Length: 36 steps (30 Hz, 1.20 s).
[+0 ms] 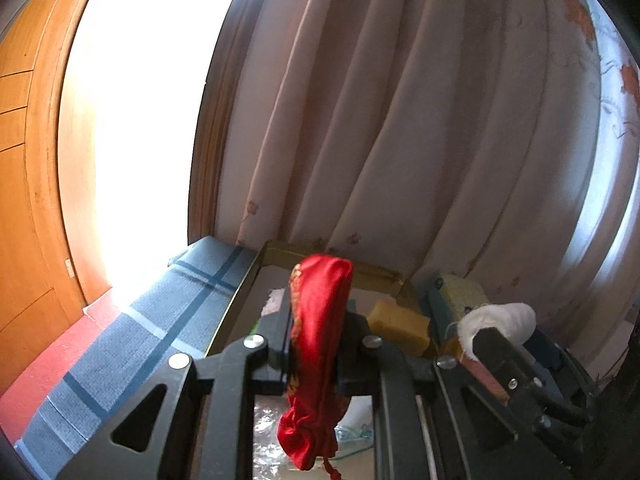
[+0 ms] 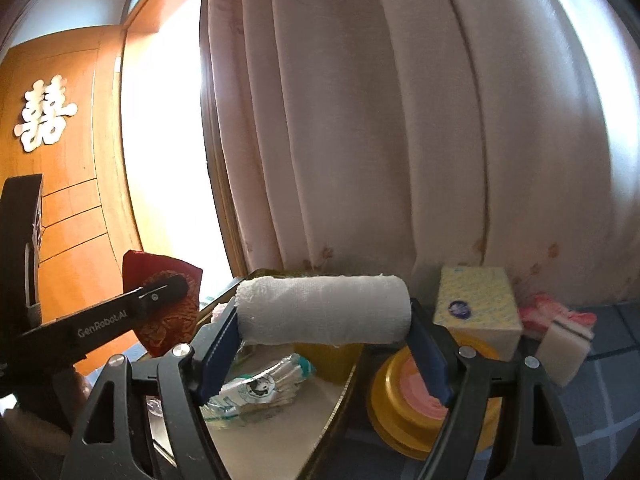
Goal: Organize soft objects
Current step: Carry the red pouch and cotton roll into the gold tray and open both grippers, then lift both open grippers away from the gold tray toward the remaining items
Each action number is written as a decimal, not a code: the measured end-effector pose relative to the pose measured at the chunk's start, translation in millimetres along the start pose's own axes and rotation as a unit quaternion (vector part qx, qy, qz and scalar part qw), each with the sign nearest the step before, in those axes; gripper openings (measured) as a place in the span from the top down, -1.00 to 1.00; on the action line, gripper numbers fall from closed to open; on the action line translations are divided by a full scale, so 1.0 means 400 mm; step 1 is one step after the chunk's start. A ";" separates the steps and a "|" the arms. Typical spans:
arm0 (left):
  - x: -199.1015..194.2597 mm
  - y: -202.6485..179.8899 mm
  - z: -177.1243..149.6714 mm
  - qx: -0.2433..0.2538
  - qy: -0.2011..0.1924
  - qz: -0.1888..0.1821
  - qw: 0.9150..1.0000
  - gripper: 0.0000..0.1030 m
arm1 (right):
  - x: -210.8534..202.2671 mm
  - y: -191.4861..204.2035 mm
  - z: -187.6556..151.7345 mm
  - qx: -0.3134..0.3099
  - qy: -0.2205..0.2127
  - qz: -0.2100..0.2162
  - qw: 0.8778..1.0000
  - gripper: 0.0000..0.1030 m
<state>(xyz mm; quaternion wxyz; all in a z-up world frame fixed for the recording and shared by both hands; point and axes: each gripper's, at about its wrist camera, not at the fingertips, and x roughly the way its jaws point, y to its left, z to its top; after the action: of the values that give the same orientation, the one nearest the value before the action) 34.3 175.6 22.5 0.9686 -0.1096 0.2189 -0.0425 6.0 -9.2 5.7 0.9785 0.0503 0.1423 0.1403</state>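
Left wrist: jaws pinch red pouch (image 1: 318, 344) upright; right jaws clamp white towel roll (image 2: 324, 307) crosswise.

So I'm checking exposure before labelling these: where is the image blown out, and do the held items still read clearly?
Left wrist view: the doorway opening is blown out to pure white; the red pouch in the left gripper stays sharp. Right wrist view: the same opening is overexposed; the white rolled cloth in the right gripper keeps its weave, and the curtain bows with fisheye distortion.

red satin pouch (image 1: 318, 344) upright, clamped, tail drooping | white rolled towel (image 2: 324, 306) horizontal, clamped endwise
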 end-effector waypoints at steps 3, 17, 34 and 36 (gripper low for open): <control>0.019 -0.004 -0.008 0.009 0.014 0.019 1.000 0.74 | 0.037 0.012 -0.002 0.003 0.025 0.022 0.999 -0.54; 0.064 0.027 -0.049 0.001 0.070 0.079 0.994 -0.86 | 0.168 -0.029 -0.025 0.087 0.119 0.131 0.980 -0.59; -0.053 0.050 -0.032 0.005 -0.048 0.213 0.976 -0.99 | 0.005 -0.045 -0.018 0.039 -0.052 -0.017 0.998 -0.60; -0.060 0.056 -0.028 -0.006 -0.052 0.229 0.972 -0.99 | -0.018 -0.043 -0.020 0.025 -0.075 -0.033 0.996 -0.60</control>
<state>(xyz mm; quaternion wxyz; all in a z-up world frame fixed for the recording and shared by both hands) 8.5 198.1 17.4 0.9619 -0.0647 0.1883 0.1875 1.5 -27.1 -2.3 0.9890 0.0800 0.0739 0.0999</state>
